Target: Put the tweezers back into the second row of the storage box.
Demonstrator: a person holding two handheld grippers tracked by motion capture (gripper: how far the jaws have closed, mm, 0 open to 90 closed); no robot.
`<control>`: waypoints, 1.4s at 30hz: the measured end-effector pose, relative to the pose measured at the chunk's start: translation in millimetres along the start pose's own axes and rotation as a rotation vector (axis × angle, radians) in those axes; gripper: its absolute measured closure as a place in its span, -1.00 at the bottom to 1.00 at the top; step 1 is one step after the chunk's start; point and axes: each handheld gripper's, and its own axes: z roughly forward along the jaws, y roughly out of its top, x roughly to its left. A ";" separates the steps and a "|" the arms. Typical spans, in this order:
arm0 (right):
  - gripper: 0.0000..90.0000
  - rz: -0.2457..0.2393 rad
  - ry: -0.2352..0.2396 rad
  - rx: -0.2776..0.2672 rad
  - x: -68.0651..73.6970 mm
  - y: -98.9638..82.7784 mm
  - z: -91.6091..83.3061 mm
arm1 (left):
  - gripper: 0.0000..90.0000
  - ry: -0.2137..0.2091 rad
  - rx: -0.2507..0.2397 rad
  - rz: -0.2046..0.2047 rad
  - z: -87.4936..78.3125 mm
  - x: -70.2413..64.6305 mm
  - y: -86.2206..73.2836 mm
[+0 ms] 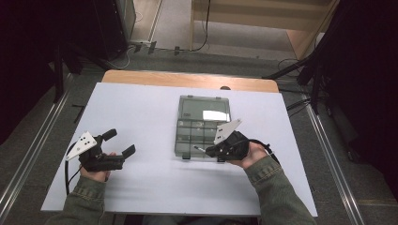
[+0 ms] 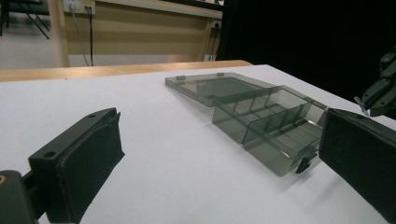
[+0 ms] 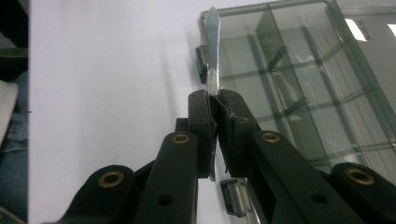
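Black jaws of the right hand-held gripper (image 3: 214,105) stood pressed together on a slim metal tool, probably tweezers (image 3: 212,51), gripped at the ridged part of the shank. In the right gripper view the tool ran straight out along the line of the jaws, and its pointed tip ended at the near corner of the box (image 3: 299,84), just over the rim. Its long axis therefore pointed from the hand toward the box edge rather than down into a cell.

From the high view, the right hand-held gripper (image 1: 213,150) sat at the near edge of the box (image 1: 202,124), with the tip (image 1: 197,148) aimed leftward along that edge. The box lay open on the white counter (image 1: 141,117), its lid folded flat on the far side and its divided compartments facing up; they looked empty, as far as the smoky plastic let me tell.

The left hand-held gripper (image 1: 119,143) rested well to the left of the box with its jaws spread wide and nothing between them. In the left gripper view the box (image 2: 271,126) lay ahead and to the right, between its pads (image 2: 88,158).

The right hand was plainly the nearer one. I judged that putting the tool into a compartment would call for swinging the tip away from the person and tilting it down over the rim.
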 end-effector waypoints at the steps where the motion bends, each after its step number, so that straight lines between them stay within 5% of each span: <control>1: 0.90 0.009 -0.012 0.004 -1.3 -0.6 0.8 | -1.00 0.000 0.001 0.001 0.1 0.0 0.0; 22: 0.90 0.103 -0.161 0.082 -20.4 -7.0 13.3 | -1.00 0.001 -0.005 -0.008 -0.3 1.6 0.3; 34: 0.90 0.102 -0.158 0.160 -23.5 -8.1 28.5 | -1.00 -0.002 -0.005 -0.013 -0.3 1.8 0.3; 42: 0.68 0.118 -0.146 0.131 -22.6 -7.1 26.2 | -1.00 -0.004 -0.004 -0.014 -0.1 1.8 0.2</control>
